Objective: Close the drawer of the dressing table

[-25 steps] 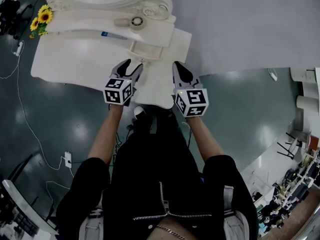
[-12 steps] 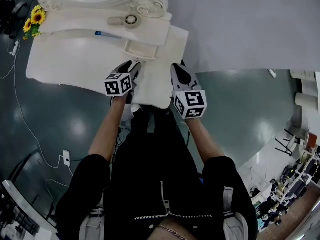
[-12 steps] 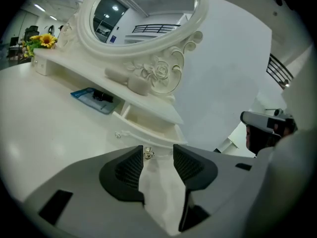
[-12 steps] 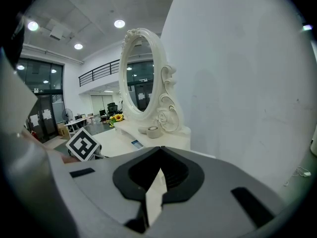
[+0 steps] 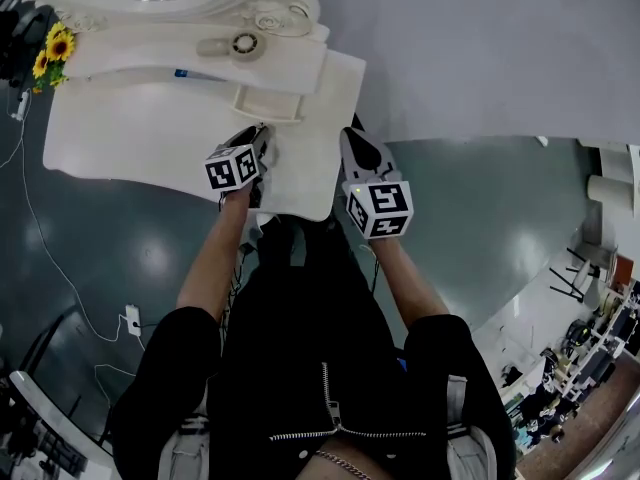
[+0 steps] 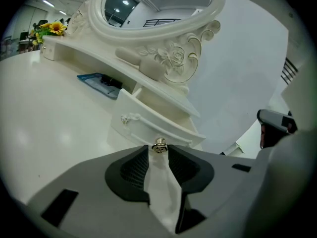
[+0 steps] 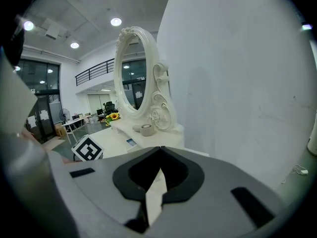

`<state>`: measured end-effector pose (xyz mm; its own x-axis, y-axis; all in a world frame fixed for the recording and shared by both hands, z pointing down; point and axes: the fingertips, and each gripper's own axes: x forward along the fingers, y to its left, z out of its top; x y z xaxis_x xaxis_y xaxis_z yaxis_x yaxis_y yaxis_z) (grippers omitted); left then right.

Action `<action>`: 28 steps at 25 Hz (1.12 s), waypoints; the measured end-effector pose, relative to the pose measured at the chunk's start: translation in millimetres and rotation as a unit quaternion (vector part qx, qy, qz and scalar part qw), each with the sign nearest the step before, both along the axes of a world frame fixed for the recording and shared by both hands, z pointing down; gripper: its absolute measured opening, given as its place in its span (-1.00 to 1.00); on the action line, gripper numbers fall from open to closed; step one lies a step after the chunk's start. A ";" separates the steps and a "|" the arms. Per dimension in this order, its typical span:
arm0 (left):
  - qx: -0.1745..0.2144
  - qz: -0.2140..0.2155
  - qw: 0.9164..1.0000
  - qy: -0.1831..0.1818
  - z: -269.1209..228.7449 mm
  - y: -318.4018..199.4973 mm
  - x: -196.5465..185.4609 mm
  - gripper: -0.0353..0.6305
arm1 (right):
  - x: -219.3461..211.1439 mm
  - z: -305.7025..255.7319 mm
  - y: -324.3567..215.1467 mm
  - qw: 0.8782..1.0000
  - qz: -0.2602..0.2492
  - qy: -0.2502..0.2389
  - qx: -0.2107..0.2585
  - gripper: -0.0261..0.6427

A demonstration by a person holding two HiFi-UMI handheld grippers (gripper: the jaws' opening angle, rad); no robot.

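Table: a white carved dressing table (image 5: 140,133) filled the upper left of the head view.
Left claw: the left gripper (image 5: 260,136), near frame centre, had jaws that had just been closing; they stood narrowly apart, with a small gold knob (image 6: 159,145) between their tips.
Drawer: the small white drawer (image 5: 268,103), partly pulled out, lay just above that gripper.
Right claw: the right gripper (image 5: 356,138), right of centre, had its jaws together and empty.
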<state>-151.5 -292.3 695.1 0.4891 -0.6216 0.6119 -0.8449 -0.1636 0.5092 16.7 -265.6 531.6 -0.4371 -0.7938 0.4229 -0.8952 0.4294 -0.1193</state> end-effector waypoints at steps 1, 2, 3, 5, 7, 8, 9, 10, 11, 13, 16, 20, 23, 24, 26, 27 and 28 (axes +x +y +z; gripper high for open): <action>0.000 -0.005 1.000 0.003 1.6 0.3 -0.9 -0.49 | 2.0 1.4 0.5 1.000 0.001 0.000 -0.002 -0.90; 0.001 -0.008 1.000 0.009 2.6 0.1 -0.8 -0.49 | 4.2 2.8 0.5 1.000 0.002 0.001 -0.004 -0.90; 0.001 -0.011 1.000 0.015 3.1 -0.7 0.1 -0.51 | 6.5 4.2 0.2 1.000 0.003 0.001 -0.006 -0.90; 0.002 -0.014 1.000 0.028 3.5 -2.6 2.5 -0.56 | 10.5 6.6 -0.5 1.000 0.005 0.000 -0.009 -0.90; 0.005 -0.016 0.999 0.036 3.2 -3.9 3.8 -0.57 | 13.3 8.5 -1.0 1.000 0.007 -0.002 -0.011 -0.90; 0.007 -0.017 0.999 0.036 3.2 -4.0 3.8 -0.57 | 14.4 9.3 -1.4 1.000 0.007 -0.002 -0.012 -0.90; 0.008 -0.018 0.999 0.035 3.2 -3.8 3.7 -0.58 | 15.4 10.1 -1.7 1.000 0.007 -0.003 -0.014 -0.90; 0.009 -0.018 0.999 0.034 3.3 -3.5 3.4 -0.58 | 16.1 11.0 -1.8 1.000 0.006 -0.003 -0.015 -0.90; 0.010 -0.018 0.999 0.034 3.4 -3.3 3.3 -0.58 | 16.6 12.0 -1.9 1.000 0.006 -0.004 -0.017 -0.90; 0.012 -0.018 0.999 0.035 1.9 -4.0 3.7 -0.58 | 17.6 13.6 -2.2 1.000 0.007 -0.006 -0.019 -0.90; 0.017 -0.024 0.999 0.039 -2.8 -4.7 4.3 -0.58 | 18.9 14.7 -2.6 1.000 0.007 -0.007 -0.021 -0.90; 0.017 -0.028 0.999 0.038 -2.9 -7.6 3.4 -0.58 | 19.9 14.1 -4.0 1.000 0.008 -0.010 -0.020 -0.90; 0.017 -0.028 0.999 0.041 -3.1 -11.6 5.7 -0.58 | 20.4 13.8 -4.6 1.000 0.009 -0.011 -0.021 -0.90; 0.017 -0.028 0.999 0.042 -3.3 -13.6 6.4 -0.58 | 20.7 14.3 -4.8 1.000 0.009 -0.012 -0.022 -0.90; 0.019 -0.030 0.999 0.041 -4.0 -18.6 7.2 -0.58 | 21.7 15.6 -5.7 1.000 0.009 -0.013 -0.023 -0.90; 0.020 -0.031 0.998 0.041 -4.3 -21.0 7.8 -0.58 | 22.4 16.1 -6.2 1.000 0.009 -0.013 -0.023 -0.90; 0.019 -0.031 0.998 0.041 -4.1 -22.7 8.2 -0.58 | 23.1 16.4 -6.8 1.000 0.009 -0.013 -0.024 -0.90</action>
